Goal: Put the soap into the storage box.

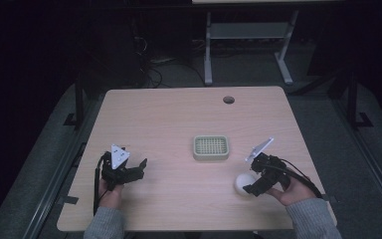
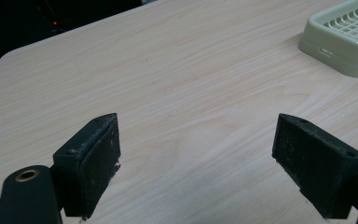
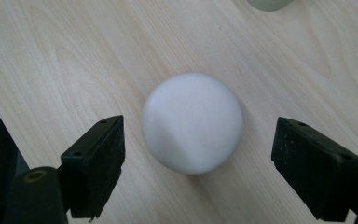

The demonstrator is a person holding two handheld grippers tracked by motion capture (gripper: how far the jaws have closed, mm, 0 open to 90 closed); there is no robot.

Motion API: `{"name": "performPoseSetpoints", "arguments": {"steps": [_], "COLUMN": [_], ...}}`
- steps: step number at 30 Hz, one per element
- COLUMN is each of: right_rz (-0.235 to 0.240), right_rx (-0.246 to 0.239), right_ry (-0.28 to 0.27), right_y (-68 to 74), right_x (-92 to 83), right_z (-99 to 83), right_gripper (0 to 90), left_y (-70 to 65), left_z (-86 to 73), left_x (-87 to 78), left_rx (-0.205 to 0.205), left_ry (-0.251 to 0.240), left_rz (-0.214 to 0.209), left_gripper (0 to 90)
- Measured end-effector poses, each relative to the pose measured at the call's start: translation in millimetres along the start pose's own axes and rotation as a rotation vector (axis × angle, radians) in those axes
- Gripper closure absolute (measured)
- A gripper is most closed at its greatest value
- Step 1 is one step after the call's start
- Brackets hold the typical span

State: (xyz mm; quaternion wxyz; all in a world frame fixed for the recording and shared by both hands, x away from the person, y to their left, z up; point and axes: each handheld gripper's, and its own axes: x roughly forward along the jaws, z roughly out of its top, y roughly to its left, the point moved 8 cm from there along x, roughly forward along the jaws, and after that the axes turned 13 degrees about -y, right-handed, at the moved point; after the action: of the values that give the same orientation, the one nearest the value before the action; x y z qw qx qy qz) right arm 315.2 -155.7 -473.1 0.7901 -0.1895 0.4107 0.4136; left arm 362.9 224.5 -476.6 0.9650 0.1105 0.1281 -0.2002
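We look down and forward from above the person's side onto the whole pale wooden worktop [image 1: 179, 114]. Left gripper view sits low, skimming it toward the pale green gridded plastic tray [image 2: 345, 37], shared with the high view [image 1: 211, 147]. Right gripper view looks steeply down, close.

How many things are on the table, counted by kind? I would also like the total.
White ball: 1
Pale green tray with a grid: 1
Hand-held claw: 2, left claw and right claw, both open
Total: 4
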Motion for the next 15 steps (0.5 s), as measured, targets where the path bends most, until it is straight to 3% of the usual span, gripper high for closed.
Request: {"name": "performPoseSetpoints", "arguments": {"steps": [15], "right_rz": [-0.001], "right_rx": [-0.009], "right_ry": [0.039], "right_y": [-1.6], "right_x": [12.4], "right_z": [1.8], "right_gripper": [15.5], "left_y": [0.7], "left_z": [-0.1], "left_x": [0.4], "left_rx": [0.002], "left_ry": [-0.002], "left_rz": [0.001], "left_gripper": [14.8]}}
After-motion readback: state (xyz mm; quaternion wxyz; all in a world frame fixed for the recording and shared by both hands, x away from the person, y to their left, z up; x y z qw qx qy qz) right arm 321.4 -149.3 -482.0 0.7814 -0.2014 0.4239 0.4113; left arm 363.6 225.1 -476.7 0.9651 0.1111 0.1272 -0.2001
